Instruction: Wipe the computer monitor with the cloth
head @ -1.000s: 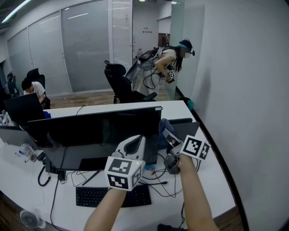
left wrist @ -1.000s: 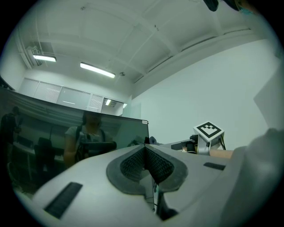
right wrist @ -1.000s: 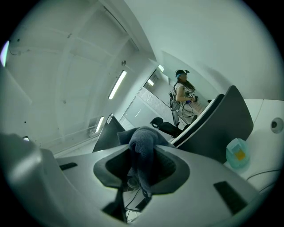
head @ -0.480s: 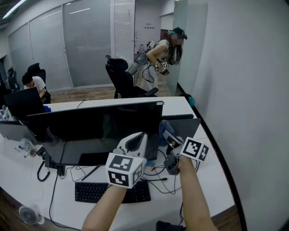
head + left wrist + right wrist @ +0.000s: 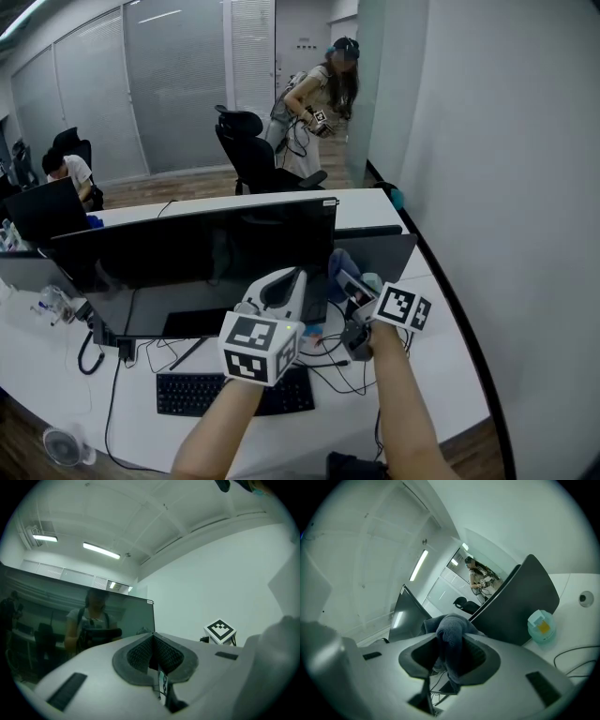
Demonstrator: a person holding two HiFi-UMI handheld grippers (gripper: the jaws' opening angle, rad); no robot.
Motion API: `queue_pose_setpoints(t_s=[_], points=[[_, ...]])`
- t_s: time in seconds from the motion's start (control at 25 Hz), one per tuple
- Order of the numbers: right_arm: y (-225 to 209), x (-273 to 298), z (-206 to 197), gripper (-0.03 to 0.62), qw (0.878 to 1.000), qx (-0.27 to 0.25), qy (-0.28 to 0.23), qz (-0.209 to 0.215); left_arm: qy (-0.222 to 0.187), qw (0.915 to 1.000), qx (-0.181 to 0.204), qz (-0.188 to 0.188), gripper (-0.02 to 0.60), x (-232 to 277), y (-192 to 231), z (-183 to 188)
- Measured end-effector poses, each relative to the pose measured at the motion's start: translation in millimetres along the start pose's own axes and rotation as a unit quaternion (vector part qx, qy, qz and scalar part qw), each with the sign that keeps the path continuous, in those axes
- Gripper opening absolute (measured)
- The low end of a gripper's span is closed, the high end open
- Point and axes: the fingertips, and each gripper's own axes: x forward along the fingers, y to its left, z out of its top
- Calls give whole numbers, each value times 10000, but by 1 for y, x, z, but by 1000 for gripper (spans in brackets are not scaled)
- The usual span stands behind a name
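Our right gripper (image 5: 451,658) still clamps the cloth (image 5: 451,630) by the monitor (image 5: 187,258), barely moved; wiping seems paused. Our left gripper (image 5: 152,653) sits closed, empty

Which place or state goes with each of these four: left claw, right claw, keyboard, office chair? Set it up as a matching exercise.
Things:
1. left claw
2. right claw
3. keyboard
4. office chair

Places or states:
A. beyond the far side of the desk
B. shut on the cloth
C. shut, nothing between the pads
D. on the desk, in front of the monitor

Pairs: 1-C, 2-B, 3-D, 4-A
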Motion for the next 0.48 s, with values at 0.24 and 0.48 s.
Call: queue_pose_setpoints(t_s=[0.24, 0.48], points=[[-10, 0, -8, 124, 9999, 39, 85, -75, 41, 10000, -3, -24, 6, 2, -1, -4], [-21, -2, -19, 124, 9996, 216, 144, -148, 69, 10000, -17, -31, 6, 4, -2, -7]])
